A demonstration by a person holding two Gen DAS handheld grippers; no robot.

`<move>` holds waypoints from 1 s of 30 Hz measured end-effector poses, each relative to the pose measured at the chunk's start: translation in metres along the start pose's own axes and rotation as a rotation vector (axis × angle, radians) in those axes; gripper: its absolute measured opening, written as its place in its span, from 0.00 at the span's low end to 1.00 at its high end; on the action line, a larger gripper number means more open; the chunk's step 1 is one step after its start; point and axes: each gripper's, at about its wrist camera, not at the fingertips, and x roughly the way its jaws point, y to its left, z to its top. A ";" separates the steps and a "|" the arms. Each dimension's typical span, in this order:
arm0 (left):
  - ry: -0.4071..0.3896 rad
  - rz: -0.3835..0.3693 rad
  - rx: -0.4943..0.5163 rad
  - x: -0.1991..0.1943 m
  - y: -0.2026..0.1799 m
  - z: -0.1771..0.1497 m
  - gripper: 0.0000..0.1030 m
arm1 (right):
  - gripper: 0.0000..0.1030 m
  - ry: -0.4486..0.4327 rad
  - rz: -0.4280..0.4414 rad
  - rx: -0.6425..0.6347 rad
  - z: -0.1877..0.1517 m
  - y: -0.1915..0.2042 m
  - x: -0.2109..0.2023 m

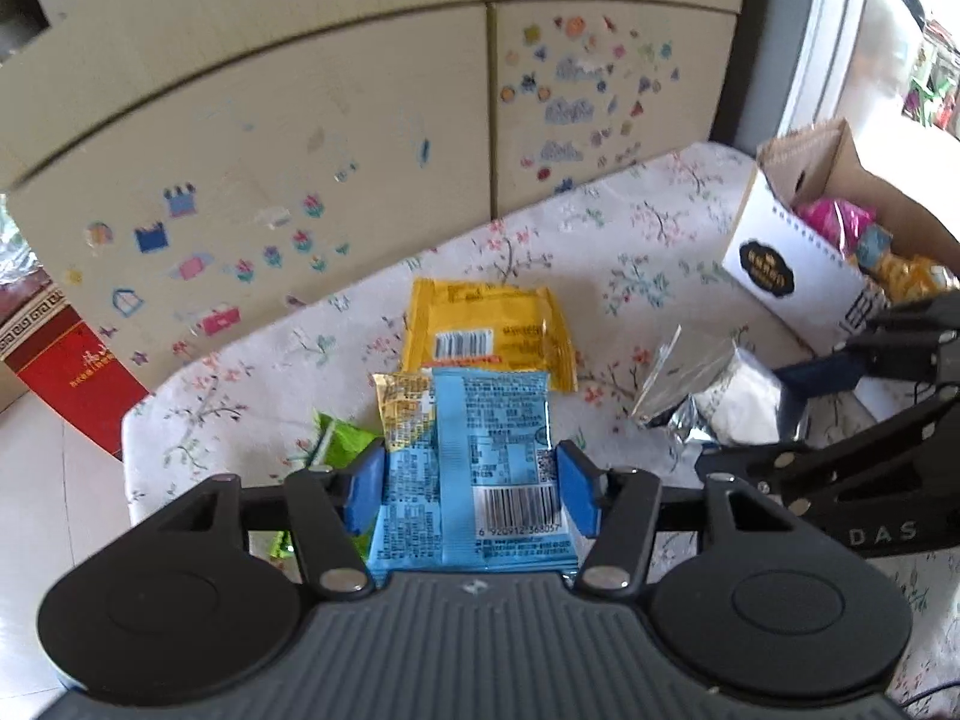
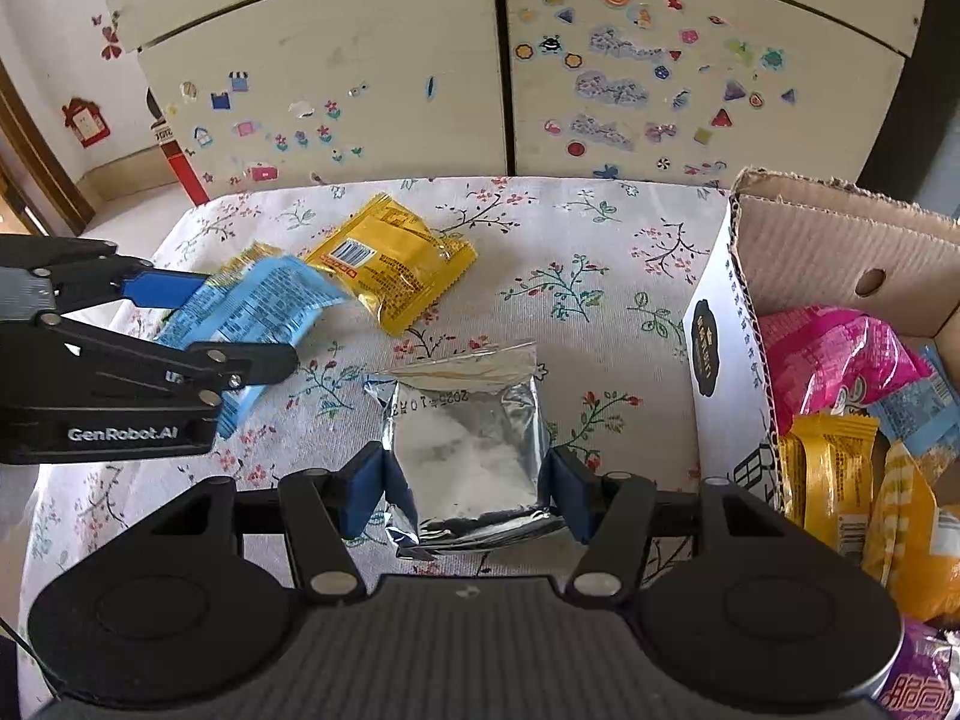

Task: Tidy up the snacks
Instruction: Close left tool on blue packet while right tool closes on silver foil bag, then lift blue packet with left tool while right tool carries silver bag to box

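The left claw [image 1: 471, 489] is clamped on a blue snack packet [image 1: 480, 474], its blue pads pressing both side edges of the packet, barcode side up. In the right wrist view that same claw [image 2: 180, 324] enters from 9 o'clock with the blue packet [image 2: 252, 312] held tilted above the table [image 2: 600, 276]. A small yellow-and-white sachet [image 1: 403, 405] lies against the packet's 10 o'clock corner; whether it is gripped too cannot be told. A green wrapper [image 1: 342, 441] shows just beyond the left pad, at 9 o'clock of the packet.

The right claw [image 2: 467, 492] is closed on a silver foil pouch [image 2: 474, 444], pads touching its two sides near the lower end, the crimped top edge pointing to 12 o'clock. From the left wrist view the pouch [image 1: 708, 396] sits at 3 o'clock with the right claw [image 1: 798, 402] around it.

Farther out, a yellow snack packet [image 1: 489, 339] lies flat on the floral tablecloth, just beyond the blue one at 12 o'clock; in the right wrist view this yellow packet [image 2: 396, 261] is at 11 o'clock of the pouch, apart from it.

At 3 o'clock stands an open cardboard box [image 2: 720, 324] on the table, holding a pink packet [image 2: 834, 360], yellow packets [image 2: 834, 474] and a blue one. Beyond the table's far edge, at 12 o'clock, is a cream cabinet [image 2: 390, 78] with stickers on both doors.
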 end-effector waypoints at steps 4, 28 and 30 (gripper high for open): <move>-0.021 0.010 -0.023 -0.008 0.004 0.005 0.56 | 0.63 -0.012 0.011 0.013 0.001 0.002 -0.006; -0.190 0.052 -0.099 -0.052 -0.014 0.033 0.57 | 0.63 -0.211 0.030 0.093 0.003 -0.004 -0.096; -0.204 0.049 -0.099 -0.054 -0.018 0.035 0.57 | 0.63 -0.227 0.025 0.106 0.005 -0.008 -0.101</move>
